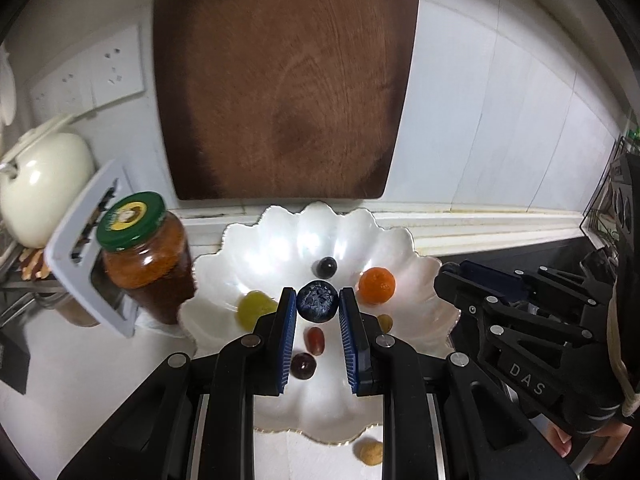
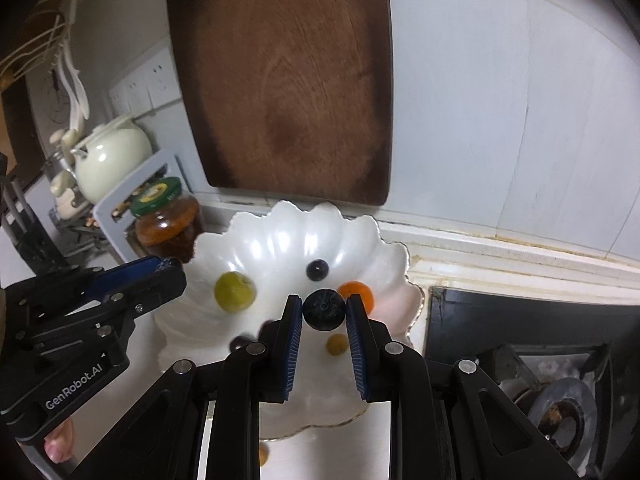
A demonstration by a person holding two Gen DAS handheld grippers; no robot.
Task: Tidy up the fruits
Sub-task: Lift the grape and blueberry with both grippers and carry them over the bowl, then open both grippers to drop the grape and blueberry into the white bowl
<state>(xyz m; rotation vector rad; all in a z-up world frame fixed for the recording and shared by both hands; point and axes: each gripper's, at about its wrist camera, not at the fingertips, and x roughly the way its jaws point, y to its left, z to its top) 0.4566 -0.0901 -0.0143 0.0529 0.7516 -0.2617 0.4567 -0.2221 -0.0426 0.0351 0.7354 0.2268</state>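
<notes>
Wood fills the upper part of both views: a big brown cutting board (image 1: pixel 284 80) leans upright against the white wall, and its lower edge stands just behind the bowl. The white surface (image 1: pixel 100 364) carries everything else. On it sits a wide white bowl (image 1: pixel 424 280) with a wavy rim. A jar (image 1: pixel 148 256) with a green lid stands just beside the left edge of the bowl, and a cream teapot (image 1: pixel 44 184) is farther to the left, behind a pale rack. At the right, in the right wrist view, a black stove (image 2: pixel 560 400) is next to the surface.

Both tools hang over the bowl. The left tool (image 1: pixel 318 300) is clamped on a dark blue berry (image 1: pixel 317 301), held between its blue pads above the middle of the bowl. The right tool (image 2: pixel 324 309) is clamped on a second dark berry (image 2: pixel 324 309) in the same way.

Inside the bowl lie an orange (image 1: pixel 377 285) at the right, a green fruit (image 1: pixel 256 308) at the left, a dark grape (image 1: pixel 325 267) toward the back, a red grape (image 1: pixel 315 340) and a dark red grape (image 1: pixel 303 366) nearer to the front, and a small yellow grape (image 1: pixel 385 322) near the orange. One small tan fruit (image 1: pixel 371 453) lies on the surface, just outside the front rim of the bowl.
</notes>
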